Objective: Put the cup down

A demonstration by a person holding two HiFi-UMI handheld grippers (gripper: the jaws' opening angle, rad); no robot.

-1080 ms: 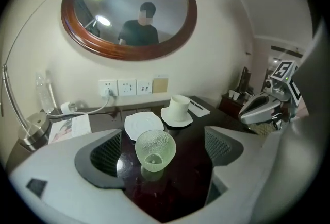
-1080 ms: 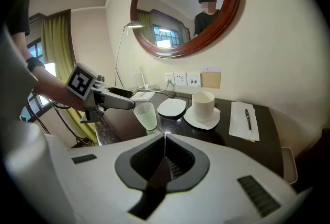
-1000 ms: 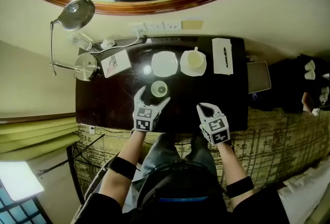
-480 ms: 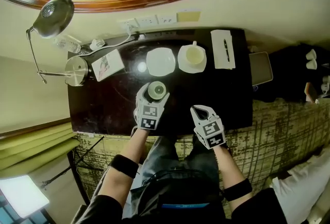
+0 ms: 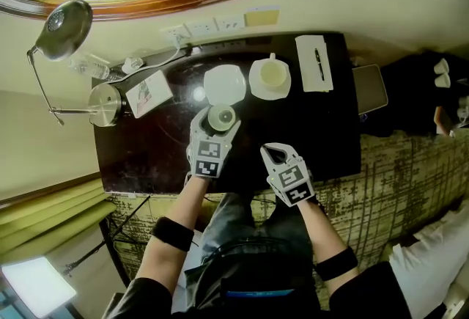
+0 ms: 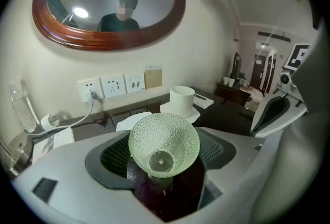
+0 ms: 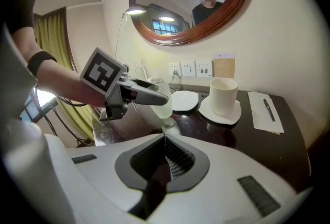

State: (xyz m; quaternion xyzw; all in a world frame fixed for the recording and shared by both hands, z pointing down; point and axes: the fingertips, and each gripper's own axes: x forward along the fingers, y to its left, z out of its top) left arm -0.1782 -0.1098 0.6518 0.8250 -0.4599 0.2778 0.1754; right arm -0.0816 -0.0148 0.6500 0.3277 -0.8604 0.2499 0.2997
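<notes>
A clear, dimpled glass cup point(image 5: 222, 117) stands upright on the dark table point(image 5: 146, 156), just in front of an empty white saucer point(image 5: 224, 84). My left gripper point(image 5: 218, 122) has just been closing its jaws, and the cup is now held between its pads. In the left gripper view the cup point(image 6: 164, 141) fills the space between the mesh pads. From the right gripper view the cup point(image 7: 160, 102) has its foot on the tabletop, with the left gripper point(image 7: 154, 95) round it. My right gripper point(image 5: 272, 153) is shut and empty over the table's front edge.
A white mug on a saucer point(image 5: 270, 77) sits behind and to the right of the cup. A notepad with a pen point(image 5: 314, 63) lies at the back right. At the back left are a card point(image 5: 149, 94), a lamp base point(image 5: 105, 100) and a lamp head point(image 5: 62, 20).
The left jaws stood wide apart round the cup and have narrowed onto it. Both grippers have moved a little farther in over the table, the right one also leftwards.
</notes>
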